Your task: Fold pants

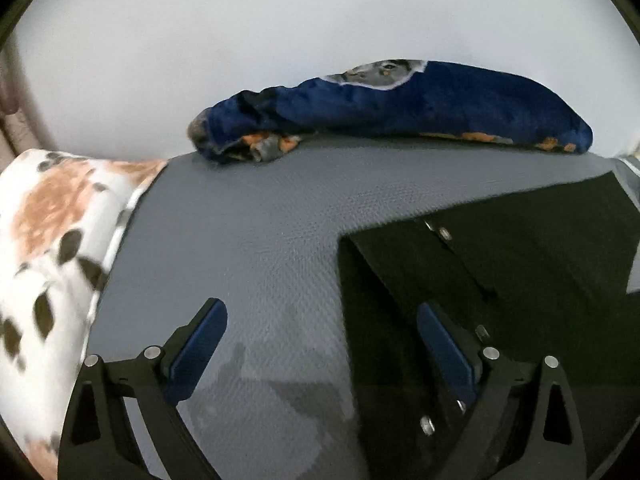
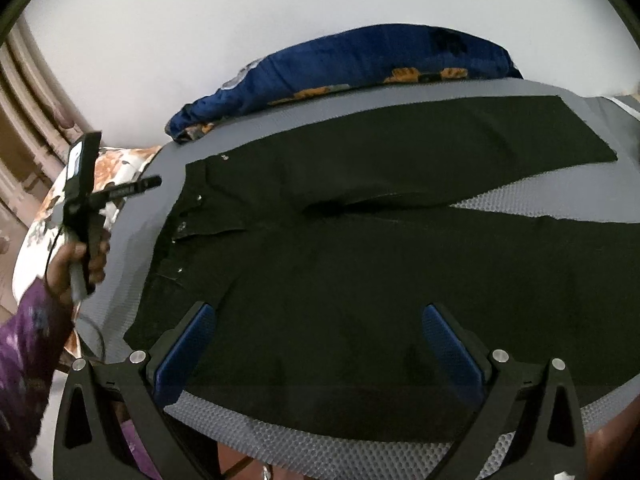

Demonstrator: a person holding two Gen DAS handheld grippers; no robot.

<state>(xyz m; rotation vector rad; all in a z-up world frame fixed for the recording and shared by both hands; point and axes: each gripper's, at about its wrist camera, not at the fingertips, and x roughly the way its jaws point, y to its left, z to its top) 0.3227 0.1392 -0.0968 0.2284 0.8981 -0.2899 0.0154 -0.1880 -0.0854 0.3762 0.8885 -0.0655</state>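
Right up against the lens in the right wrist view are the right gripper [image 2: 320, 344]'s blue-padded fingers [image 2: 452, 350], spread wide with nothing between them, hovering over the pair of black woven pants [image 2: 360, 264]. The pants lie flat and unfolded on a grey textured mat [image 2: 132, 216]; I can't tell what's under it, could be a bed or a worktop. Waistband with its small metal buttons sits at the left end of that view, and the two legs run off to the right, splayed apart in a narrow V with mat showing between them, so the long axis runs left to right across the fingers. The right gripper looks nearer the seat and near leg. The left gripper [image 1: 322, 338] is also wide open and holding nothing: one blue pad over bare mat, the other over the black fabric, so it's sitting right at the waistband edge. Judging by that, left takes the waist end, right takes the legs, and no fold is started. Further out: a rumpled dark blue plush blanket [image 1: 420, 108] along the far edge, and a white cushion with brown and dark spots [image 1: 52, 240] off to the left.
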